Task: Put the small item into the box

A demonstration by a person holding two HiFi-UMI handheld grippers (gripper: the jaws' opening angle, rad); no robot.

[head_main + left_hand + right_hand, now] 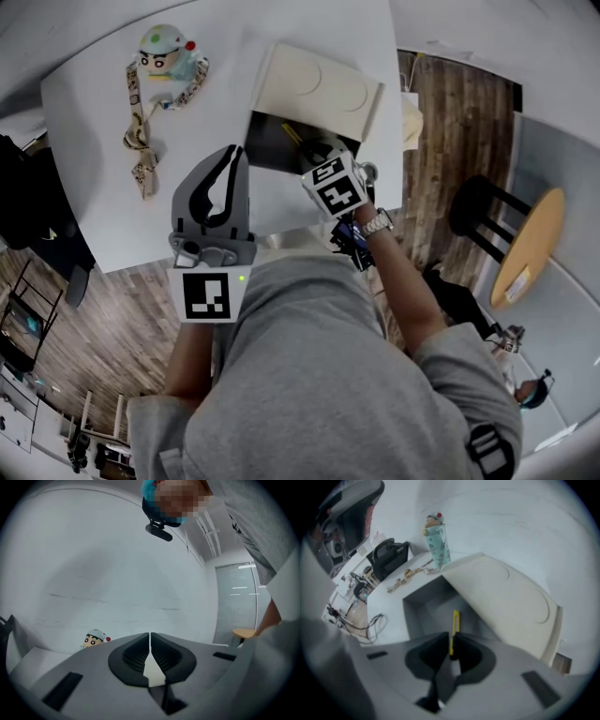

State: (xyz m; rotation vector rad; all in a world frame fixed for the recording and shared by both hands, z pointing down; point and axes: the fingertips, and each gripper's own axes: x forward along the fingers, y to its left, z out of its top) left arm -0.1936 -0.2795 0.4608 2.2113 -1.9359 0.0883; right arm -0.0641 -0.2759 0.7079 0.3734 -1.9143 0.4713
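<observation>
Two grippers showed: the right hand-held gripper point(451, 643) was clamped on one thin yellow item point(455, 623) over the interior of one open box point(423, 603), whose lid point(508, 597) tilted back. The left hand-held gripper point(150, 641) hung with jaws together, empty. One cartoon-figure bottle point(167, 54) and one lanyard point(141, 136) sat on the white table point(94, 103), above wood flooring point(441, 122).

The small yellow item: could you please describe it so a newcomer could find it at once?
On the white table stands an open box with a cream lid. Above its dark inside, the right gripper pinches a thin yellow strip, brighter than anything around it.
</observation>
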